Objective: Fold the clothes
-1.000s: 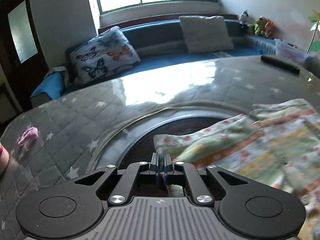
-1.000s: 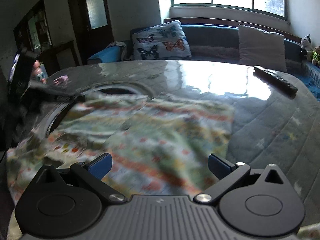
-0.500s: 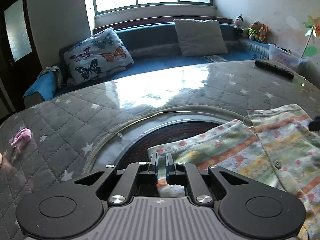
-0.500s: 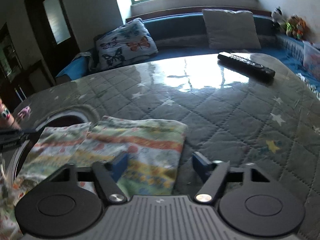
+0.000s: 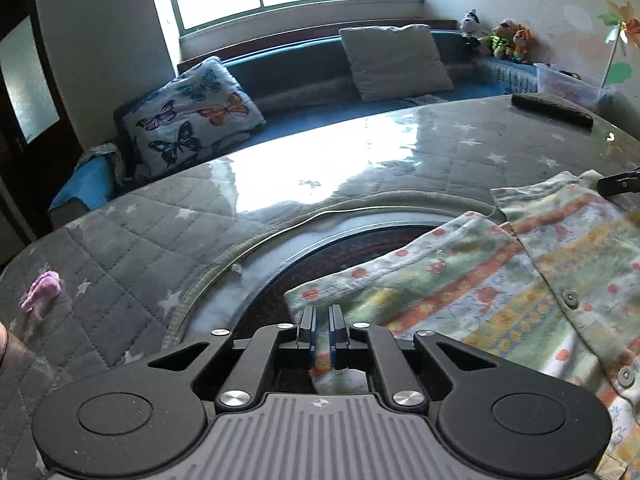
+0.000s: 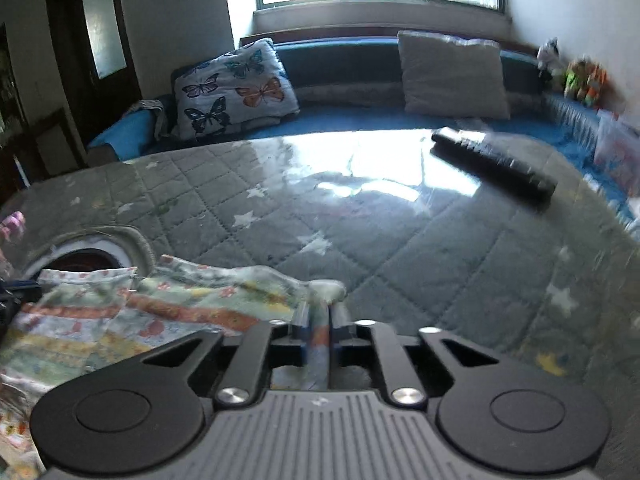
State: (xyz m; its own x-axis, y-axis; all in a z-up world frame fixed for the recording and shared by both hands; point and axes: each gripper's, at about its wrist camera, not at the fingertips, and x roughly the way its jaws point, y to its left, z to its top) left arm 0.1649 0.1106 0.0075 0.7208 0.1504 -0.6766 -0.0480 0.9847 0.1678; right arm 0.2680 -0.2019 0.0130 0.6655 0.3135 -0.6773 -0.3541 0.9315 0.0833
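Pinching, left gripper (image 5: 322, 334): jaws nearly together on a corner of the patterned shirt (image 5: 480, 300), cloth trapped between the blue pads.
Right gripper (image 6: 319, 330): narrow too, clamped on another edge of the same shirt — fabric bunches up just ahead of the fingers.
Shirt place: on the quilted star table cover (image 6: 360, 240), partly over the round cutout (image 5: 320, 256); in the left view it spreads from 12 toward 3 o'clock of the tool.
Handling: judged light, thin, floppy, no stiffness; will sag and crease between the grips. Buttons (image 5: 570, 298) are the only hard bits.
Where to hold: edges and corners, as now — both grips kept taut.
Long axis: seems to run left–right between the two grippers; which end is the collar, cannot tell.
Beyond: remote control (image 6: 496, 168) at 1 o'clock in the right view, well apart.
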